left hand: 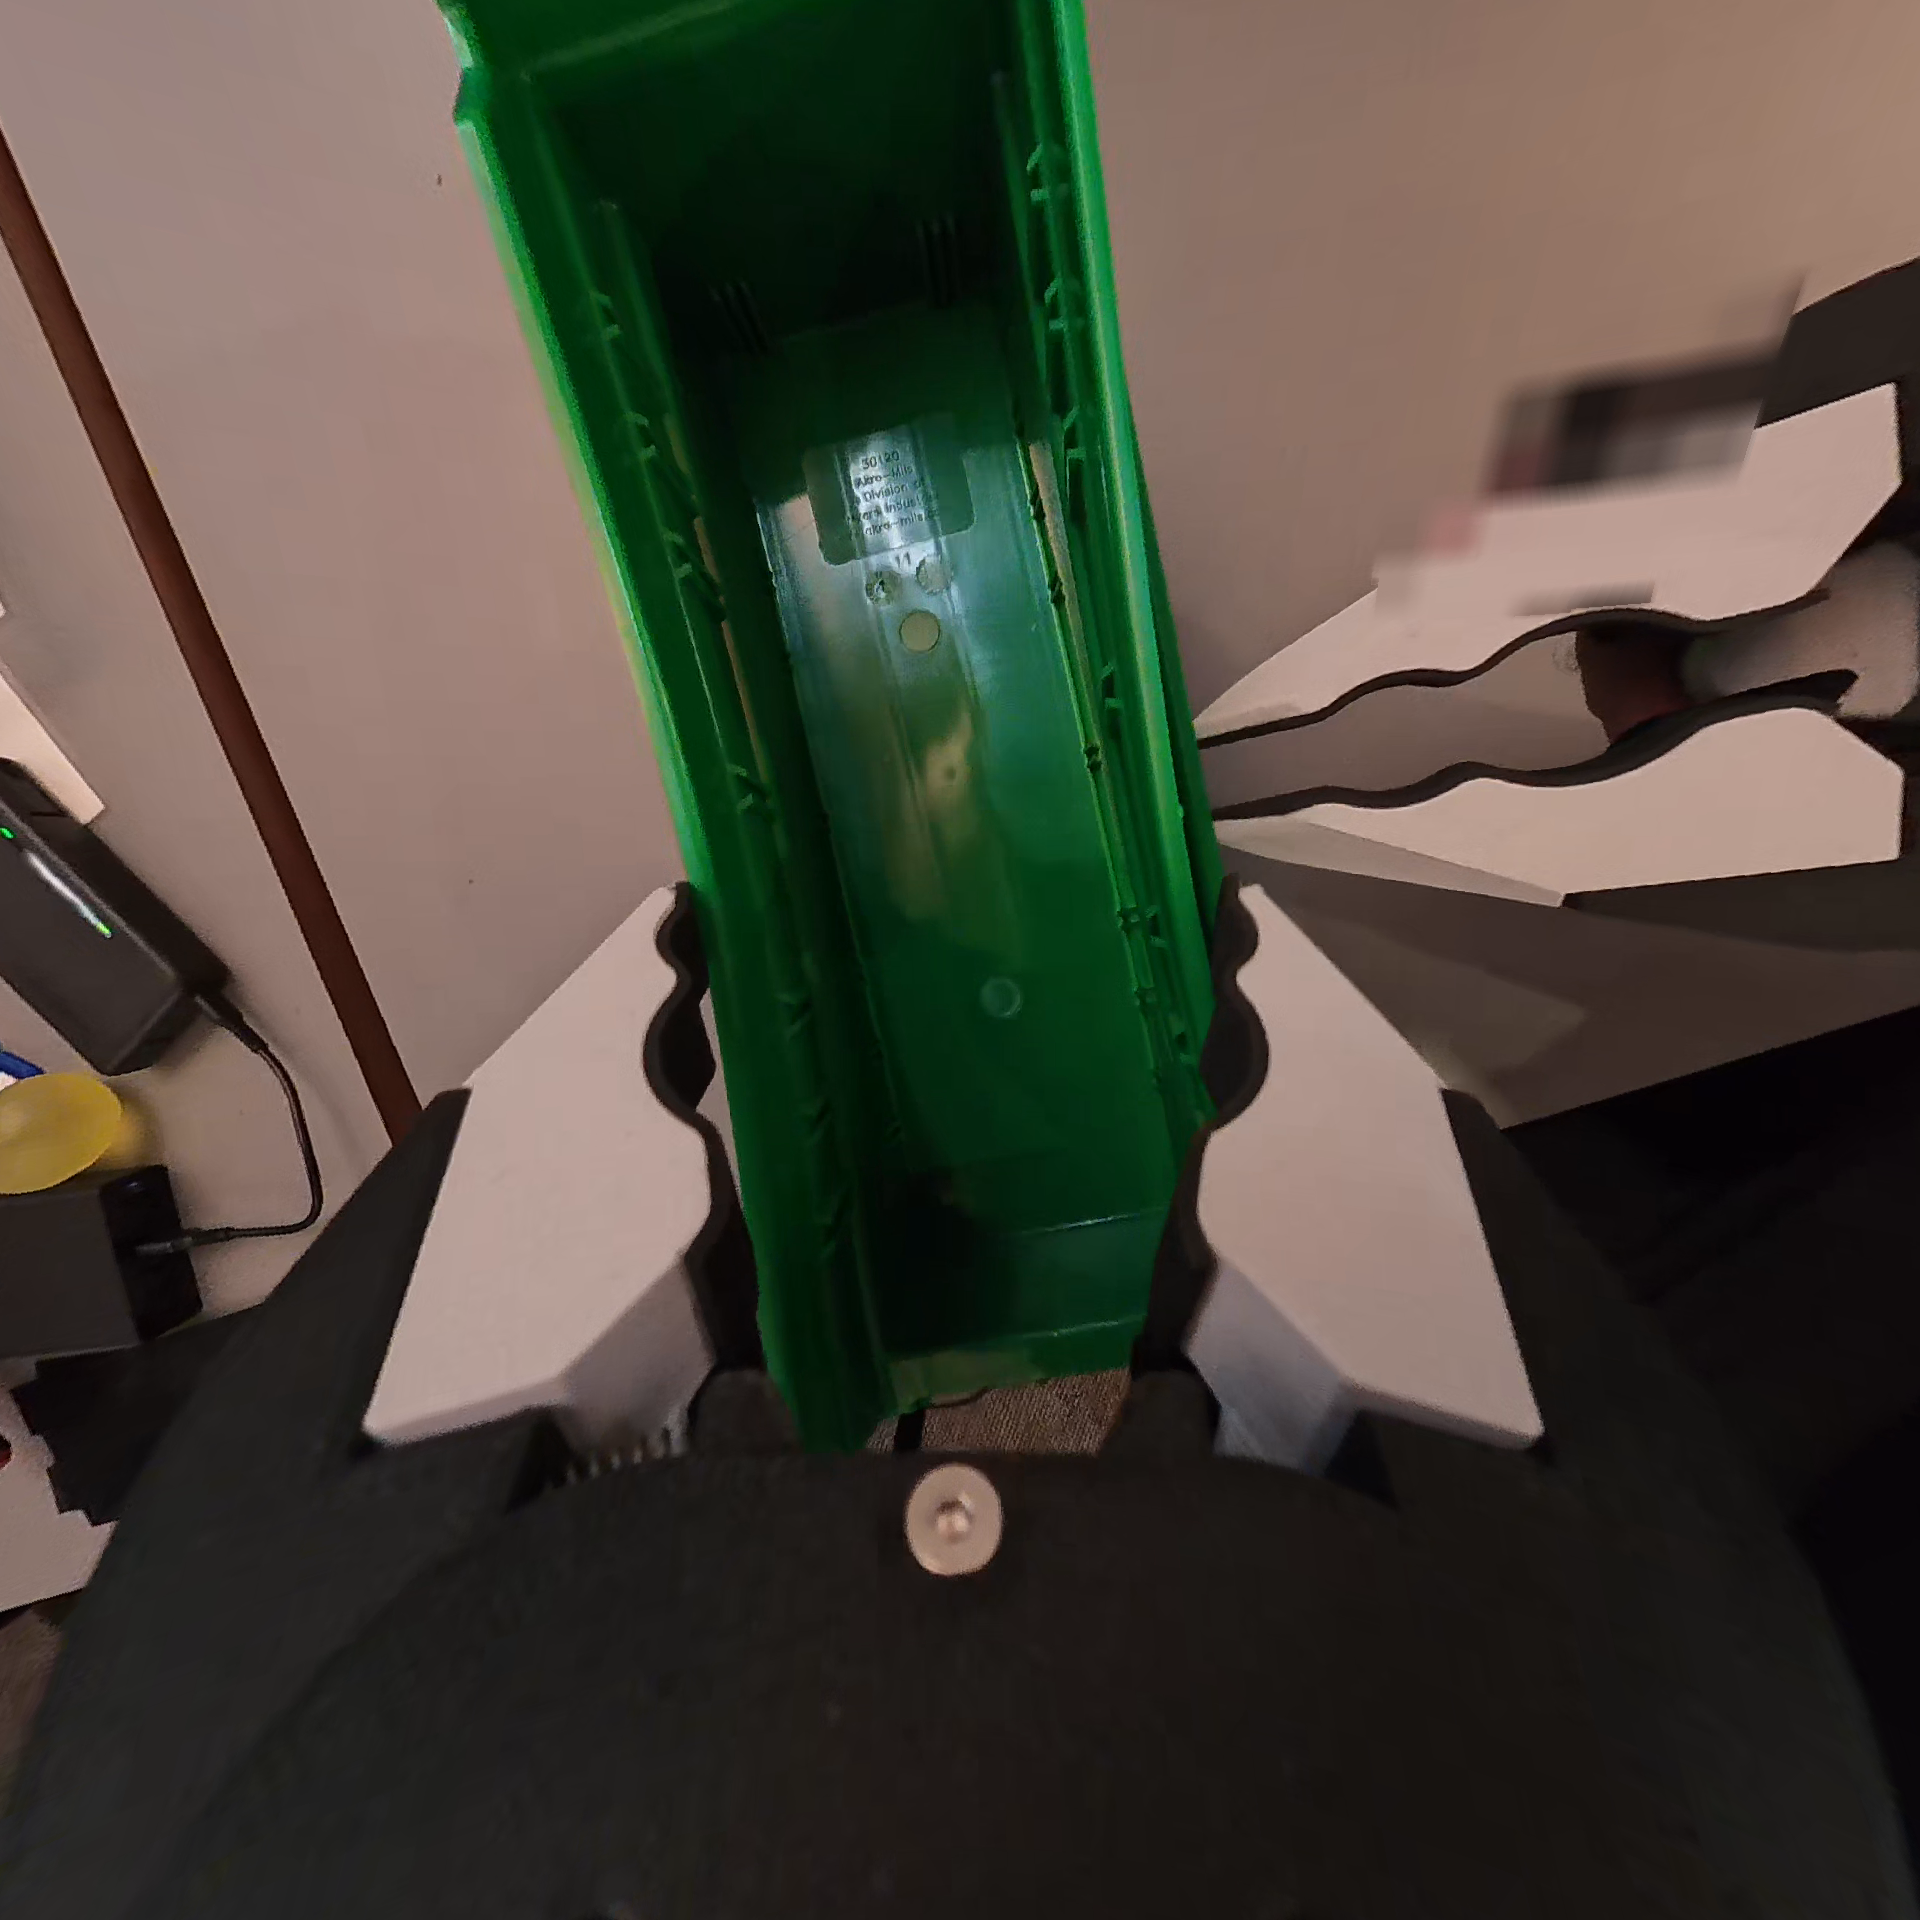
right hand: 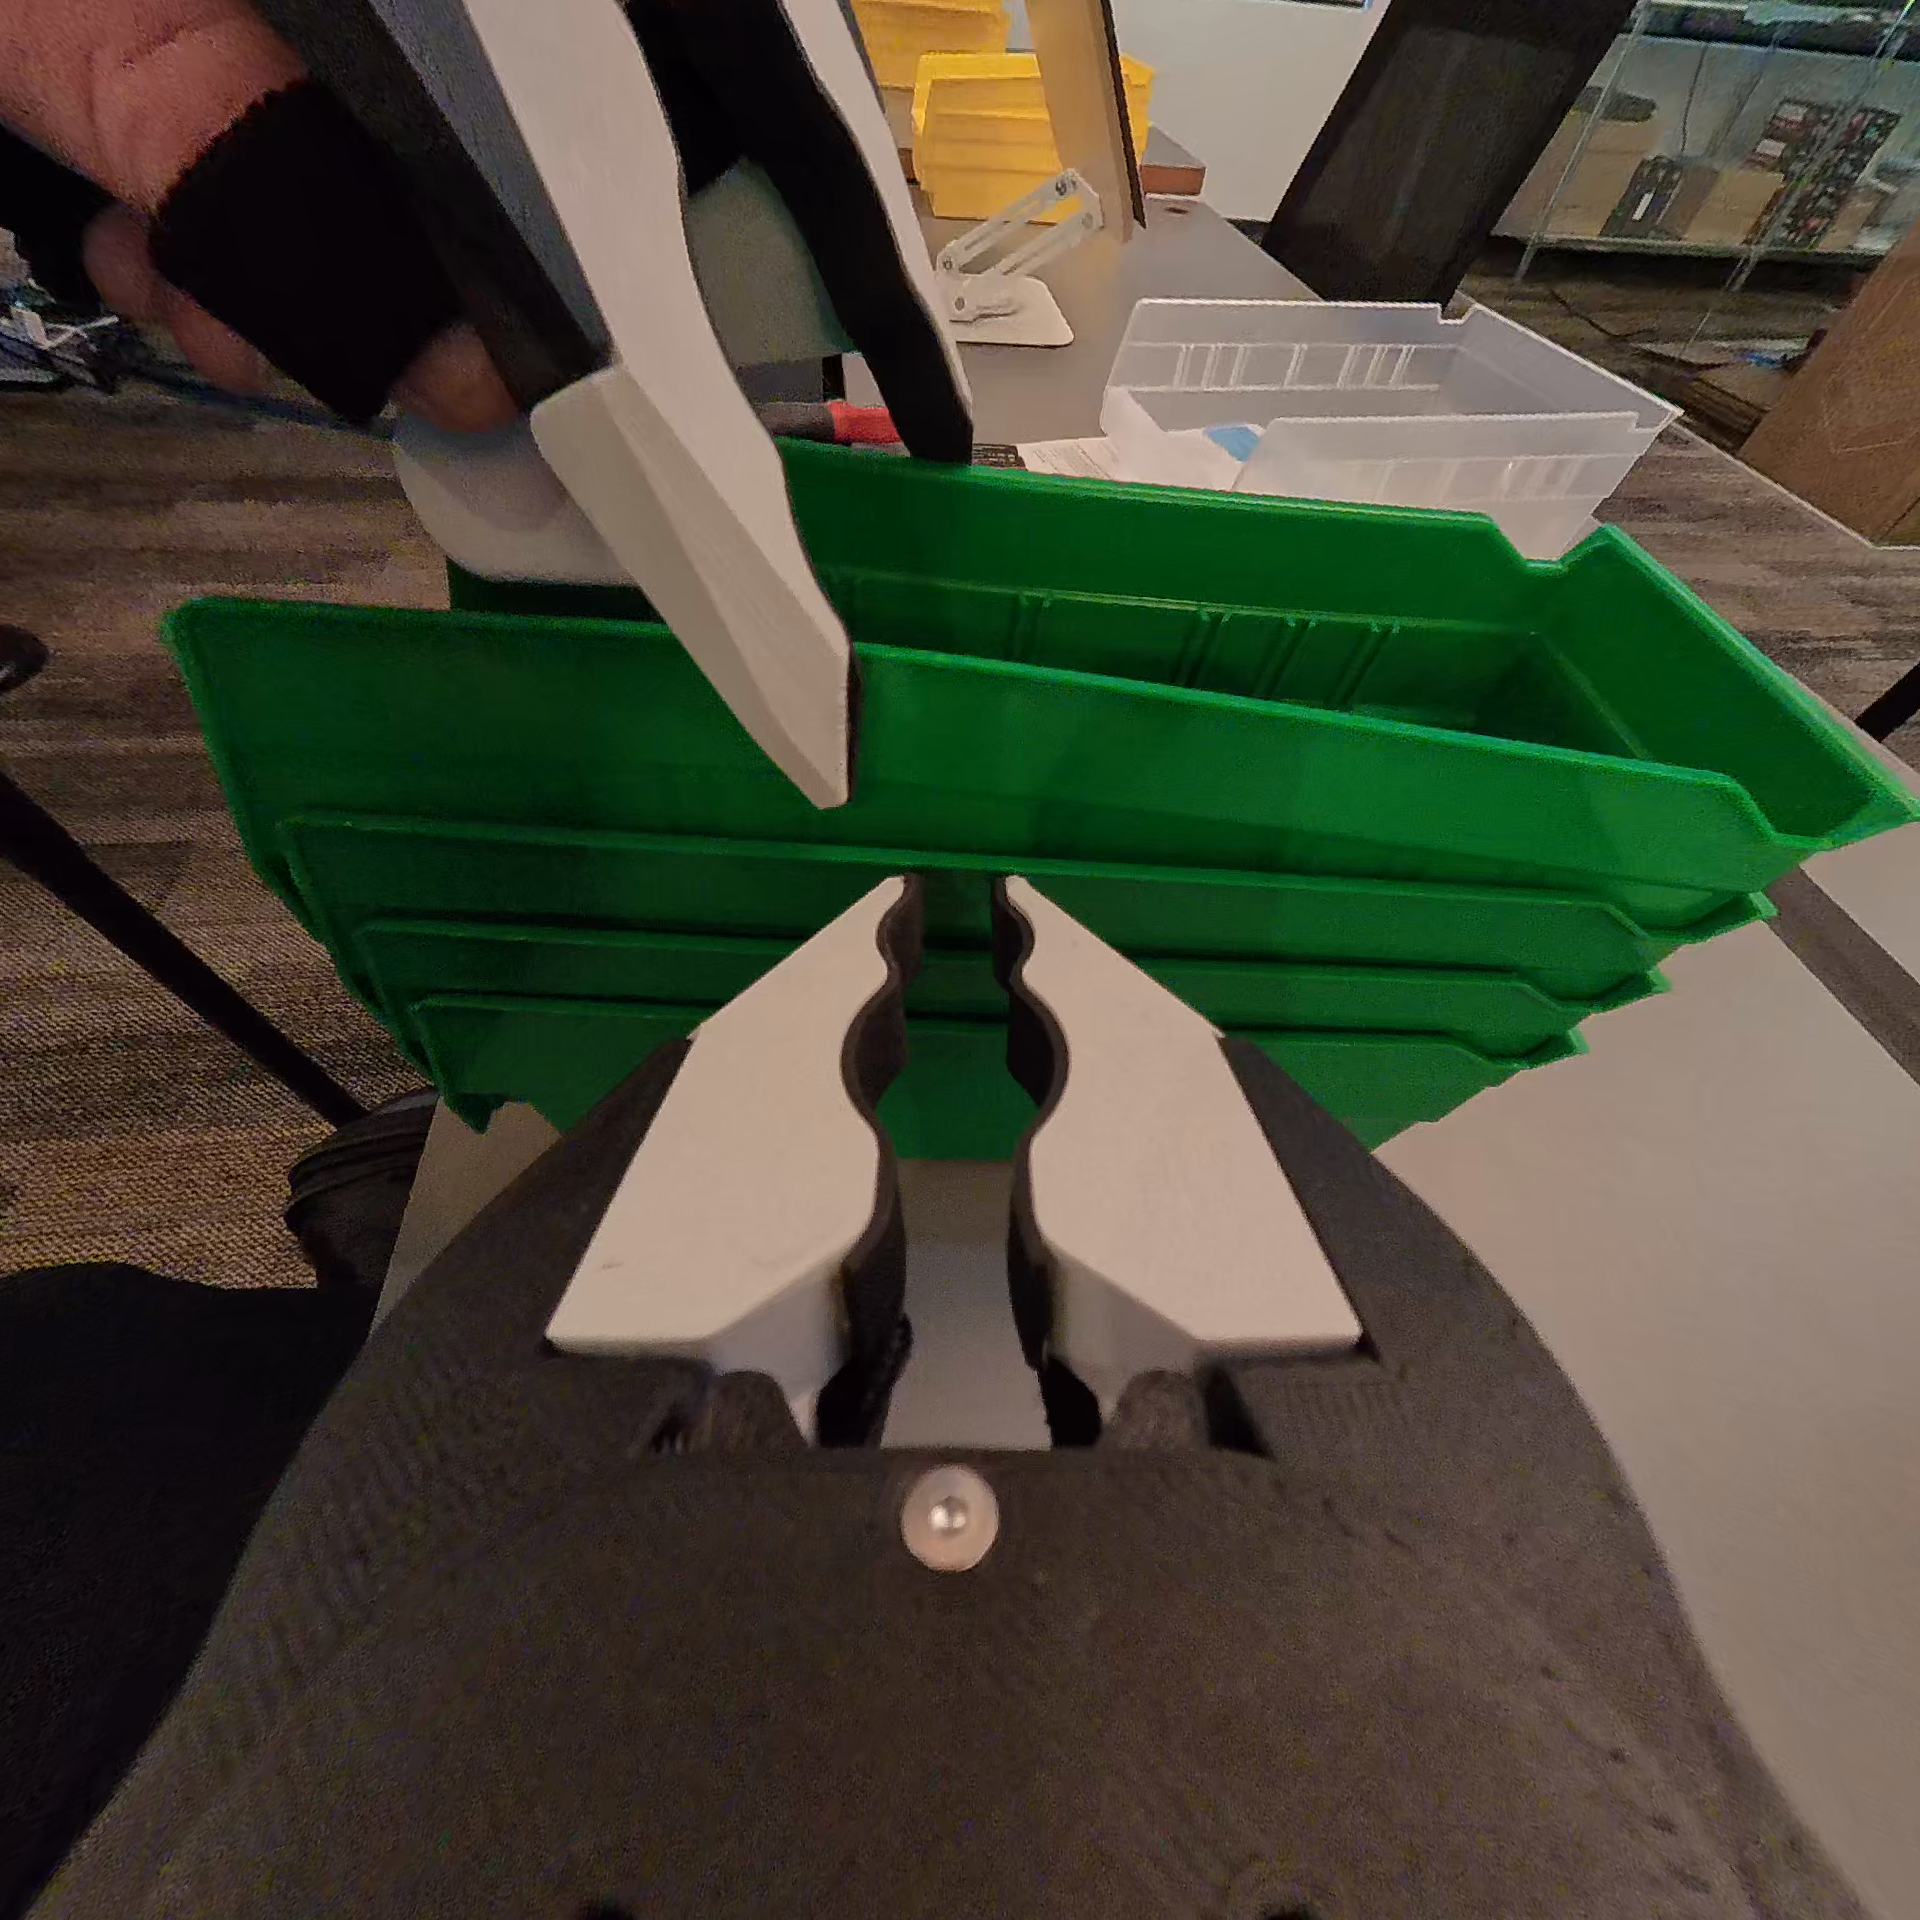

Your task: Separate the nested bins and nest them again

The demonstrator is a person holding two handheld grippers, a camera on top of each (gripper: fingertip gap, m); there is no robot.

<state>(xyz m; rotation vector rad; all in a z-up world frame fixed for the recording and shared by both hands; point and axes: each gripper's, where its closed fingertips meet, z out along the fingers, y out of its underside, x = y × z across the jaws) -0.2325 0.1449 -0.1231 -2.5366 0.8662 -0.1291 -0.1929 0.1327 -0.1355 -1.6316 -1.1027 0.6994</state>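
A stack of several nested green bins (right hand: 1299, 935) stands on the grey table (right hand: 1662, 1351). The top green bin (right hand: 1247, 769) is tilted, its left end raised off the stack. My left gripper (left hand: 956, 894) is shut across that bin's width, one finger on each side wall, and I look down into the bin (left hand: 935, 727). It also shows from above in the right wrist view (right hand: 883, 623). My right gripper (right hand: 956, 894) is narrowly open and empty, its tips against the stack's side wall just under the top bin's rim. It shows at the right in the left wrist view (left hand: 1210, 774).
A clear plastic bin (right hand: 1351, 416) sits on the table behind the stack, with yellow bins (right hand: 987, 125) farther back. A person's hand (right hand: 125, 104) holds the left gripper. A black device with a cable (left hand: 83, 935) and a yellow disc (left hand: 52, 1132) lie at the left.
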